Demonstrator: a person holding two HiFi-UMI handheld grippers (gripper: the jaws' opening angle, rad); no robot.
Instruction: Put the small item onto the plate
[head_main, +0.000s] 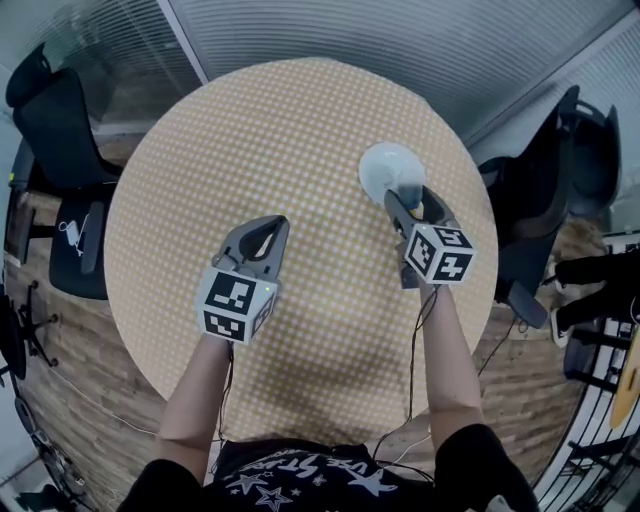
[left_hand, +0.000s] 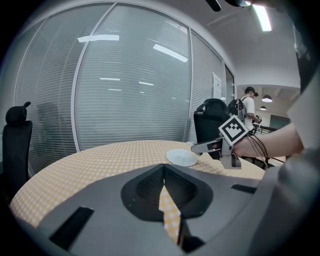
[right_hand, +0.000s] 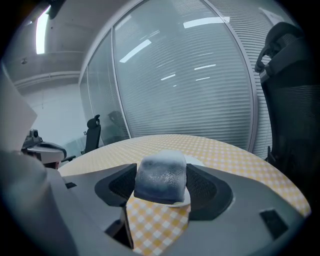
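The round bench (head_main: 250, 130) is covered with a cloth of small yellow and white checks. A white plate (head_main: 385, 160) stands on its far right part. The right claw (head_main: 406, 197) reaches to the near edge of this plate. In the right gripper view it is clenched on the small item (right_hand: 161, 174), a rounded grey-blue block with a paler top, held between the two jaws. The white rim of the plate shows just under and behind the block, so the item is above the near edge of the plate. I cannot tell if it touches the plate.

The left claw (head_main: 274, 224) is over the middle of the bench, well apart from the plate. Its jaws are brought together at the tips and nothing is between them; only the checked cloth shows through the narrow gap behind the tips.

Each gripper carries a cube with black and white square markers (head_main: 440, 252), which have patterns but no letters. The person's black shirt (head_main: 300, 475) has white stars and some white letters, but the word is cut off and I cannot read it with certainty.

Black office chairs (head_main: 60, 130) stand around the bench, in front of glass walls with blinds. In the left gripper view a person with a backpack (left_hand: 246, 107) stands in the background.
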